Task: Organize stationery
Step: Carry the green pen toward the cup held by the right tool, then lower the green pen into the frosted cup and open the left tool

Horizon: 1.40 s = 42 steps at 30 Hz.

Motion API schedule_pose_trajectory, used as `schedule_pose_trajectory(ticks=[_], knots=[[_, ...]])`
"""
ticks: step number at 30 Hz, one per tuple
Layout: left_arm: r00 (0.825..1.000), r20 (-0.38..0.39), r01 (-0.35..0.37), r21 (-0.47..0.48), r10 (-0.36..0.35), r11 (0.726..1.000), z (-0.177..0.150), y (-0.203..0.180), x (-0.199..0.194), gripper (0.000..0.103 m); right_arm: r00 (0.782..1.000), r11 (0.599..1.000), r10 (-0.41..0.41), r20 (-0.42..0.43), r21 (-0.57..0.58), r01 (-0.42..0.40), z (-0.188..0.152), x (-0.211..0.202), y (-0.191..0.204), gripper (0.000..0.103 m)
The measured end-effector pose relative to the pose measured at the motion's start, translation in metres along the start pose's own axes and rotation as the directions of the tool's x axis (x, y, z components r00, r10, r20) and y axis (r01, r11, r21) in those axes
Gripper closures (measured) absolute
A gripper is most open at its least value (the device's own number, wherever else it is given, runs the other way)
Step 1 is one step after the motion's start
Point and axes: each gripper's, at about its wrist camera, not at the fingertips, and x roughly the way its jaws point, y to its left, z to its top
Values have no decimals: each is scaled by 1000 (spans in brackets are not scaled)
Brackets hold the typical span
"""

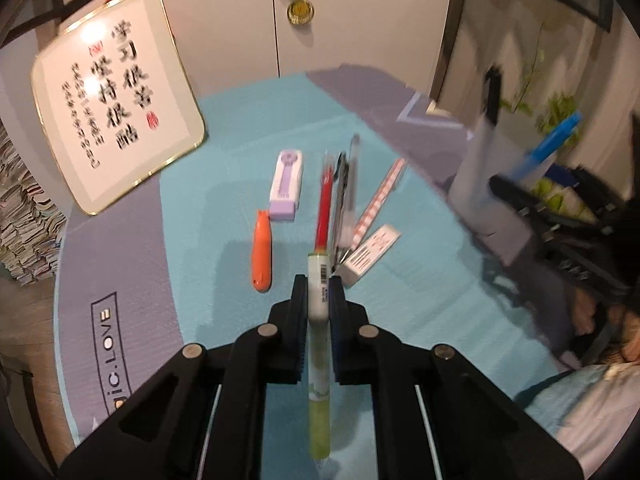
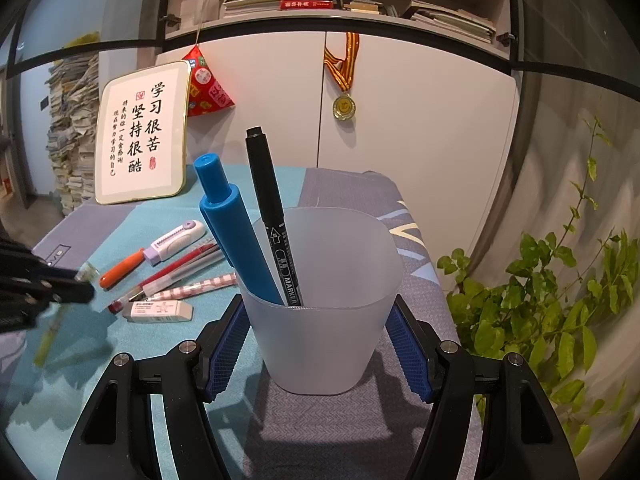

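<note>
over teal mat [image 1: 224, 208], left gripper [image 1: 319, 292] jaws pinch green pen [image 1: 319, 360]; right gripper [image 2: 320, 344] jaws clasp cup [image 2: 324, 312].

light: even indoor, medium bright, slightly cool | shadows: soft, beneath the cup [image 2: 324, 300] and the pens on the mat [image 1: 224, 184] | glare: bright patch on the framed plaque [image 1: 116, 100] at 10 o'clock | blur: left wrist view smeared at 3 o'clock; right wrist view smeared at 9 o'clock | distortion: fisheye bending, black vignette at the corners
</note>
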Motion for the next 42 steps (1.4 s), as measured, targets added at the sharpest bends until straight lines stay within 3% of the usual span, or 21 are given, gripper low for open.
schedule_pose_trajectory(ticks=[4, 8, 13, 19, 22, 30, 39, 42], knots=[[994, 104, 25, -14, -24, 1000, 13, -6, -31, 95, 1000, 1000, -3, 1, -4, 3, 0, 0, 1, 33], [971, 224, 94, -14, -88, 995, 41, -20, -57, 95, 1000, 1000, -7, 1, -9, 7, 0, 0, 2, 33], [911, 368, 203, -2, -188, 979, 76, -43, -78, 95, 1000, 1000, -6, 2, -8, 6, 0, 0, 2, 33], [841, 475, 293, 3, -260, 956, 117, -65, -75, 95, 1000, 1000, 7, 5, -14, -7, 1, 0, 2, 33], [815, 503, 324, 16, -288, 946, 131, -72, -66, 95, 1000, 1000, 16, 5, -13, -16, 1, 0, 2, 33], [803, 504, 335, 60, -318, 940, 151, -88, -34, 95, 1000, 1000, 20, 4, -10, -20, 1, 1, 2, 33], [831, 448, 349, 43, -330, 936, 141, -87, -1, 95, 1000, 1000, 26, 3, -2, -26, 0, 1, 0, 33], [833, 433, 365, 40, -345, 930, 134, -86, 1, 95, 1000, 1000, 25, 3, -2, -25, 0, 1, 0, 33]])
